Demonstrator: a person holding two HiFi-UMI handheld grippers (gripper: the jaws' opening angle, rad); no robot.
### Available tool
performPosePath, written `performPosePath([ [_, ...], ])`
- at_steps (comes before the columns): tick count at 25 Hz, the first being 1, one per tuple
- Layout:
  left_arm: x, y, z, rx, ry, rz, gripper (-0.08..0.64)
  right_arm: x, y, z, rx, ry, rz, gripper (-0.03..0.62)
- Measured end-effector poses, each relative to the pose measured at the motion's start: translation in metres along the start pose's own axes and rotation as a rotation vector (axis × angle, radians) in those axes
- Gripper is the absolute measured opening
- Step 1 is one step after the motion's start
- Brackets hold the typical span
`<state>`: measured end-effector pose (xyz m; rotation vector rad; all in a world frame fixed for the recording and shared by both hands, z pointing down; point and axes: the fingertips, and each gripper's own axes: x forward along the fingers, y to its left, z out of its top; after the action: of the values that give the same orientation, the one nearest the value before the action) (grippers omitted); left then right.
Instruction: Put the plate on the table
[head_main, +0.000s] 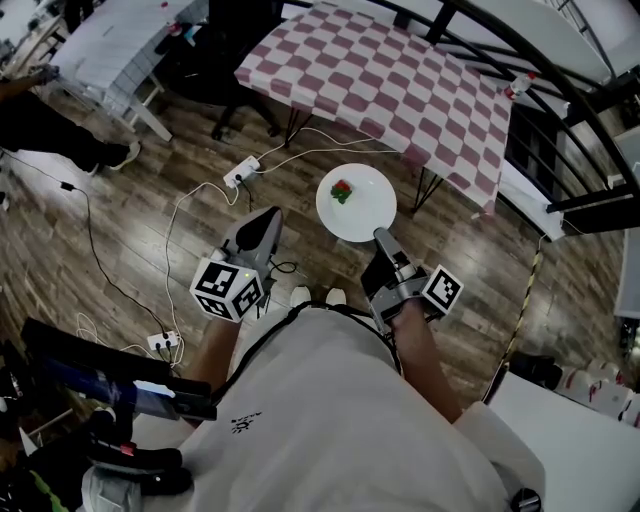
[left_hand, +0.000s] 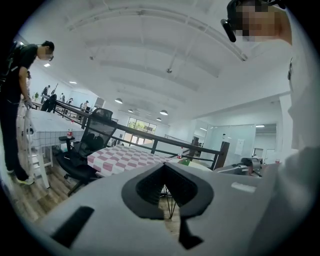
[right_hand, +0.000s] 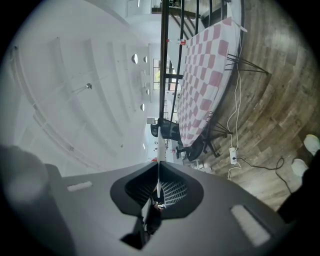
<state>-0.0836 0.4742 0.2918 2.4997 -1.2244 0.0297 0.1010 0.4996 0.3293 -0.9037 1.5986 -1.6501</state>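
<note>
**Plate pinched at the rim, table up ahead**

Head view: the right hand-held gripper (head_main: 381, 237) is clamped on the near rim of the white plate (head_main: 356, 203), out over the floor and short of the checkered table (head_main: 390, 80). A small red-and-green item (head_main: 343, 191) rides on it.

Left gripper view: the left hand-held gripper (left_hand: 167, 190) has its jaws together, nothing between them.

Right gripper view: the plate (right_hand: 158, 150) shows edge-on between the pads. It looks stiff, smooth and breakable. A one-edge hold invites sagging, so keep it level.
</note>
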Motion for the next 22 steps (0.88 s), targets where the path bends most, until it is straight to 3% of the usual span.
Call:
performPosePath([
  [22,-0.051,0.038,-0.009,-0.009,0.008,0.027,0.002,0.017,0.003,-0.035,-0.017,-0.008,0.019,0.018],
])
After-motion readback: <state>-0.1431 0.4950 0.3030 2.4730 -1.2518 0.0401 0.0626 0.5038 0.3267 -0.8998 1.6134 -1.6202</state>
